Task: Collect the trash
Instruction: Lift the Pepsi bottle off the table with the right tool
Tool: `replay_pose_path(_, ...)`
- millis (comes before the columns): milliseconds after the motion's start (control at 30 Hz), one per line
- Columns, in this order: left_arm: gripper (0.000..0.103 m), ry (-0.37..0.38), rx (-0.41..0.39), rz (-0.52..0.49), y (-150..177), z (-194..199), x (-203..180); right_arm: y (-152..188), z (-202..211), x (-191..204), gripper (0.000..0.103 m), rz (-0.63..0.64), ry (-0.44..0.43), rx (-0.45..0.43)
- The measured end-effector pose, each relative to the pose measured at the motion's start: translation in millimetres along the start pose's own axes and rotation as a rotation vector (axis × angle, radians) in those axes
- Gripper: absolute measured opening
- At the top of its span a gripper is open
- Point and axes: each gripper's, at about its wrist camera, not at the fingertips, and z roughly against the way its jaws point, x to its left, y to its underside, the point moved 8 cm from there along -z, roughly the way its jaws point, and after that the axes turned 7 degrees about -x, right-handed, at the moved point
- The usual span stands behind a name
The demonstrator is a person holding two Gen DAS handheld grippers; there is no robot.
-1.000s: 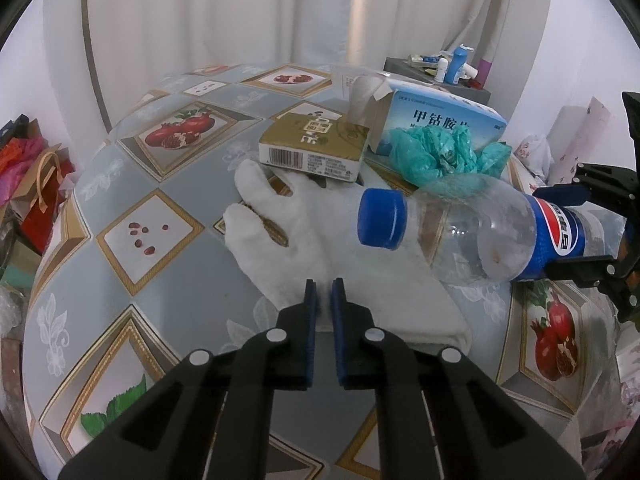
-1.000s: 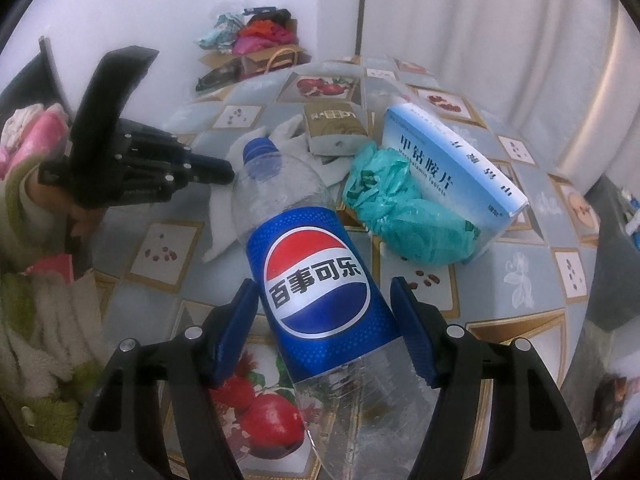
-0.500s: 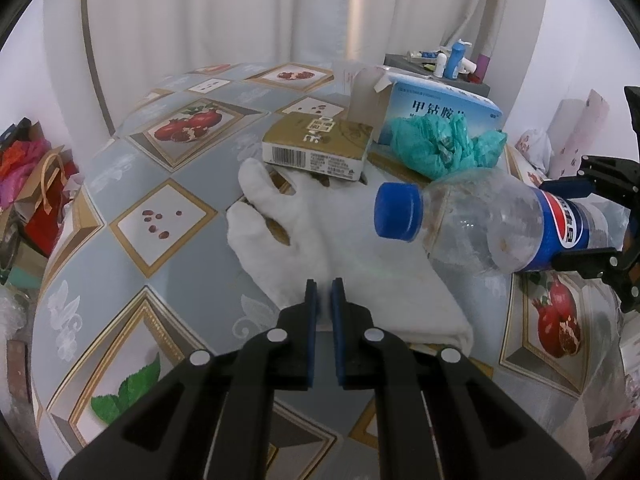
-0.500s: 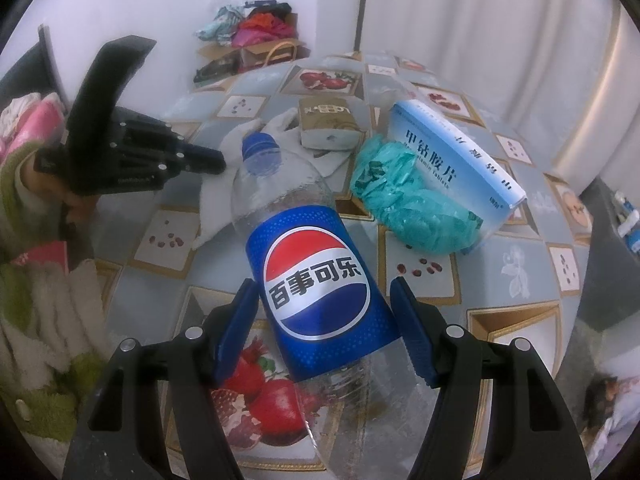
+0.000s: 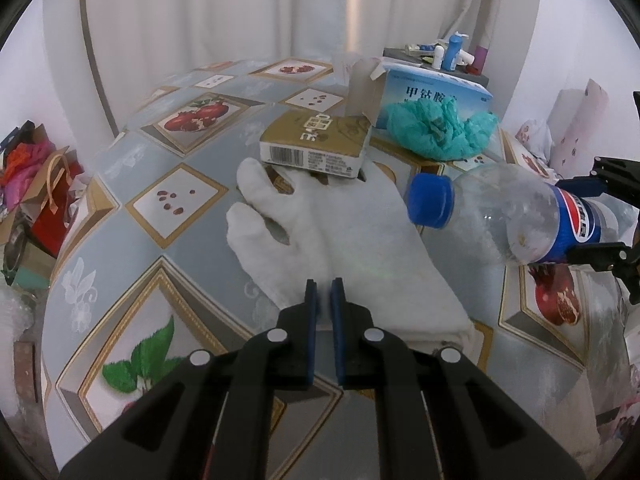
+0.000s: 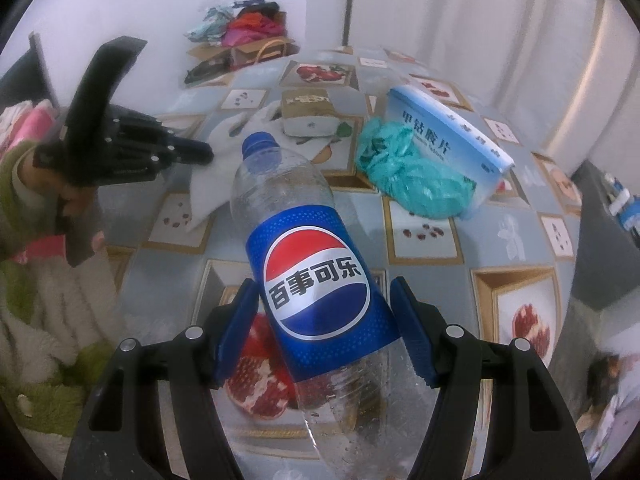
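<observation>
Bottle (image 6: 296,240) sits clamped at its blue label between the right gripper (image 6: 324,320) fingers, lifted above the table (image 5: 120,208). The left gripper (image 5: 324,292), fingers pressed together and empty, hovers over a white glove (image 5: 340,232).

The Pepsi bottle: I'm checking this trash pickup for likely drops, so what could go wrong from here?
The empty plastic bottle is held only by the sides of its slick label in the right gripper, so it might slip or tilt. Its blue cap hangs over the white glove, close to the gold box, and could knock them.
</observation>
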Motion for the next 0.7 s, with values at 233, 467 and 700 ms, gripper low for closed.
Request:
replay_pose_path(233,0.007,0.015,0.022,0.018,10.7,9.8,-3.2,22.4,18.2,-1.7,0.064,-0.091,0.086,0.016)
replay_pose_path(467,0.007,0.036,0.039,0.039,23.6,21.3,-11.9,44.6,38.0,-7.1,0.064,-0.256,0.181,0.012)
replay_pose_path(700,0.007,0.117,0.078,0.106,35.3,32.1,-25.2,56.5,48.2,-8.3,0.064,-0.468,0.255,0.014)
